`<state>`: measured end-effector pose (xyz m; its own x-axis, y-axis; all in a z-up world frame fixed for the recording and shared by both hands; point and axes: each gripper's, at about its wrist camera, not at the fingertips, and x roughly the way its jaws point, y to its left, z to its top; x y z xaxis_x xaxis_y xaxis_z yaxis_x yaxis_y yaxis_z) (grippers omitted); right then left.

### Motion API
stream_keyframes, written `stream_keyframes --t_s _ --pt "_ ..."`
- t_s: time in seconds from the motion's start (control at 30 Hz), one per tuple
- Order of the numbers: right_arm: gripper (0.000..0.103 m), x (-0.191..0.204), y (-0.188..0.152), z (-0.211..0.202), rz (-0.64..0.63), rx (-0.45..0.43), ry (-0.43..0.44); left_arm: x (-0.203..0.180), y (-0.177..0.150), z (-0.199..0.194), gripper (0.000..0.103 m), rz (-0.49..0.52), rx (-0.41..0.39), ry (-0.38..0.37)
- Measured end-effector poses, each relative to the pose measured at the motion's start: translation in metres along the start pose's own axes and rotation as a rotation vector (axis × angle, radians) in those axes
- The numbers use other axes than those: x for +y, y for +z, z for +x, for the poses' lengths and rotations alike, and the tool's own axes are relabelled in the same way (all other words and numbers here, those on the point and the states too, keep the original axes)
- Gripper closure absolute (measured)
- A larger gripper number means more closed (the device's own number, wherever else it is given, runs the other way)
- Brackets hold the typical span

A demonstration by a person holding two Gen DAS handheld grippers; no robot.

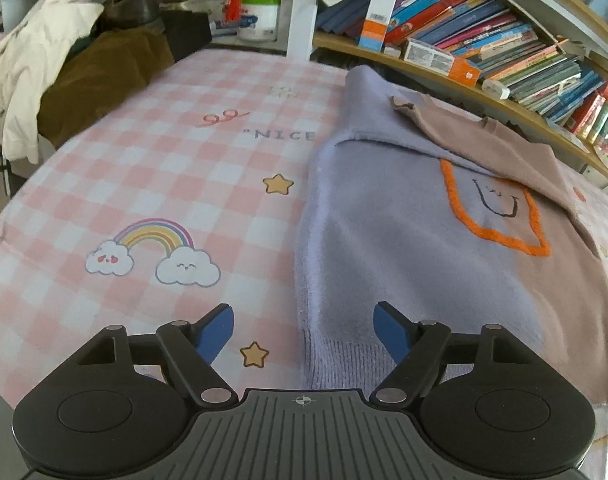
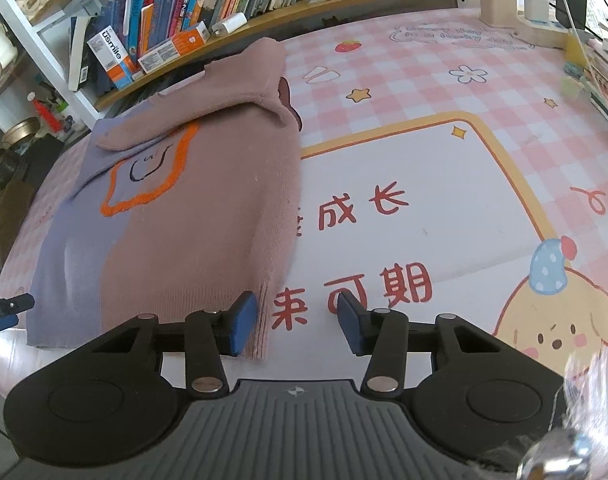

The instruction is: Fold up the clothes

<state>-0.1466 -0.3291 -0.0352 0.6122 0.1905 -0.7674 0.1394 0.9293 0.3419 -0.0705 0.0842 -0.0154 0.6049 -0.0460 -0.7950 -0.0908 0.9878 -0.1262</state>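
A lilac and dusty-pink sweater [image 1: 383,240] with an orange-outlined patch lies flat on the checked tablecloth, both sleeves folded in over its body. My left gripper [image 1: 304,332] is open and empty, straddling the sweater's lilac hem corner. In the right wrist view the sweater [image 2: 192,216] lies to the left. My right gripper [image 2: 298,322] is open and empty at the pink hem corner, its left finger [image 2: 244,322] over the hem edge. The tip of the left gripper [image 2: 8,308] shows at the left edge.
A pink checked tablecloth [image 1: 164,168] with cartoon prints covers the table. A heap of jackets [image 1: 64,60] sits at the far left. A bookshelf [image 1: 503,48] runs along the far side. Chargers and a power strip [image 2: 543,12] sit at the far right corner.
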Motion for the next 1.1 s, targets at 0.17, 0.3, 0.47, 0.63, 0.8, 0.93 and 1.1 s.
stream_keyframes --t_s 0.17,0.3,0.47,0.63,0.8,0.93,1.1 --pt "0.070 0.002 0.006 0.006 0.009 0.011 0.005 -0.001 0.001 0.009 0.024 -0.010 0.012 -0.008" --pt "0.076 0.004 0.008 0.009 0.010 0.016 0.007 -0.003 0.003 0.011 0.037 -0.009 0.001 -0.021" --pt "0.088 0.004 0.011 0.013 0.028 0.027 0.021 -0.004 0.009 0.014 0.069 -0.020 -0.004 -0.020" --pt "0.096 0.013 0.011 0.016 0.016 0.034 0.027 -0.011 0.013 0.015 0.084 -0.021 0.006 -0.048" --pt "0.098 0.018 0.016 0.004 0.039 -0.024 0.086 -0.022 0.022 0.001 0.090 0.002 -0.032 -0.097" --pt "0.098 0.024 0.020 0.002 0.034 -0.036 0.117 -0.024 0.024 0.005 0.089 0.023 -0.010 -0.091" --pt "0.093 0.015 0.017 0.011 0.069 0.011 0.105 -0.015 0.019 0.009 0.084 -0.001 0.019 -0.092"
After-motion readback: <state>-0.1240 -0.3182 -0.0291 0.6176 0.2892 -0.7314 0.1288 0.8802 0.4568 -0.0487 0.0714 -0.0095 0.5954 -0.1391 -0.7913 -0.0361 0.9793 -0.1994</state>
